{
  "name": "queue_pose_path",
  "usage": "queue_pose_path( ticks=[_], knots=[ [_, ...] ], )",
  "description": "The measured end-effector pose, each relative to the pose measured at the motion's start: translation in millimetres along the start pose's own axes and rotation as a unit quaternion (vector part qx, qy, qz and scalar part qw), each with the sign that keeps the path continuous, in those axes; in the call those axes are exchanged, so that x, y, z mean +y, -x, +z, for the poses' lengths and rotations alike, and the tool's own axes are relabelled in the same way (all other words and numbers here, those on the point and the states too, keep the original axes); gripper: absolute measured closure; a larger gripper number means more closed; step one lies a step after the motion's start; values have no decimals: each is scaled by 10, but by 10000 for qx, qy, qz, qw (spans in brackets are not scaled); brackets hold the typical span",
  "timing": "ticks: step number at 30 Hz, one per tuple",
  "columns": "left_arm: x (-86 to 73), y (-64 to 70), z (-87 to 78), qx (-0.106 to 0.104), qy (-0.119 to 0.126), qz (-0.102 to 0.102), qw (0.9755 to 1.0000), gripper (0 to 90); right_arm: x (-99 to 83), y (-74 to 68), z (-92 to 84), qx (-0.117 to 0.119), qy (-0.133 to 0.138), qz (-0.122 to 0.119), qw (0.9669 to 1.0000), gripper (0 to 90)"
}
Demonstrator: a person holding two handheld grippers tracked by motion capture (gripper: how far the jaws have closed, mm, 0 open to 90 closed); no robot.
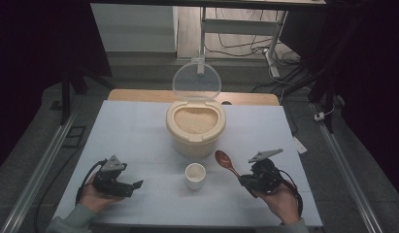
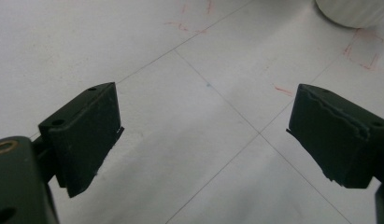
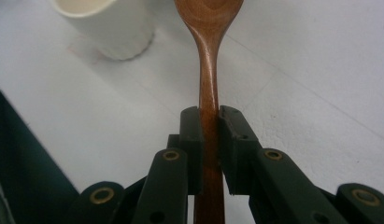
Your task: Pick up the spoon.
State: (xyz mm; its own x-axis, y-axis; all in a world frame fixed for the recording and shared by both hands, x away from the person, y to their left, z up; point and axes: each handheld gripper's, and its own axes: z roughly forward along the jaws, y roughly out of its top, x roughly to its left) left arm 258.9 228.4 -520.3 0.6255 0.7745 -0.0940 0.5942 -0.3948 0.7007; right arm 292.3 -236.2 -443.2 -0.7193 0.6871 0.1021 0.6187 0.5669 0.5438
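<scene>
A brown wooden spoon (image 1: 225, 161) (image 3: 208, 51) is clamped by its handle in my right gripper (image 1: 243, 178) (image 3: 209, 114), bowl pointing up and away toward the rice container. A small white cup (image 1: 195, 175) (image 3: 105, 23) stands left of the spoon, empty as far as I can tell. Behind it sits a cream rice container (image 1: 195, 127) filled with rice, its clear lid (image 1: 196, 80) standing up. My left gripper (image 1: 134, 186) (image 2: 203, 135) rests at the front left, jaws wide apart over bare table, nothing between them.
The white table top (image 1: 134, 131) carries thin grid lines and faint red marks (image 2: 367, 51). A wooden board edge (image 1: 139, 95) runs along the far side. Metal rails (image 1: 41, 165) flank the table, with cables and a desk frame (image 1: 265, 43) on the floor beyond.
</scene>
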Motion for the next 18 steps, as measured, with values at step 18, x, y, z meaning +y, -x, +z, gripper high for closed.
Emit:
queue_pose_path(
  ticks=[18],
  knots=[
    [-1, -2, 2, 0, -8, -7, 10000, 92, 114, -157, -82, 568, 289, -399, 9972, 801]
  ],
)
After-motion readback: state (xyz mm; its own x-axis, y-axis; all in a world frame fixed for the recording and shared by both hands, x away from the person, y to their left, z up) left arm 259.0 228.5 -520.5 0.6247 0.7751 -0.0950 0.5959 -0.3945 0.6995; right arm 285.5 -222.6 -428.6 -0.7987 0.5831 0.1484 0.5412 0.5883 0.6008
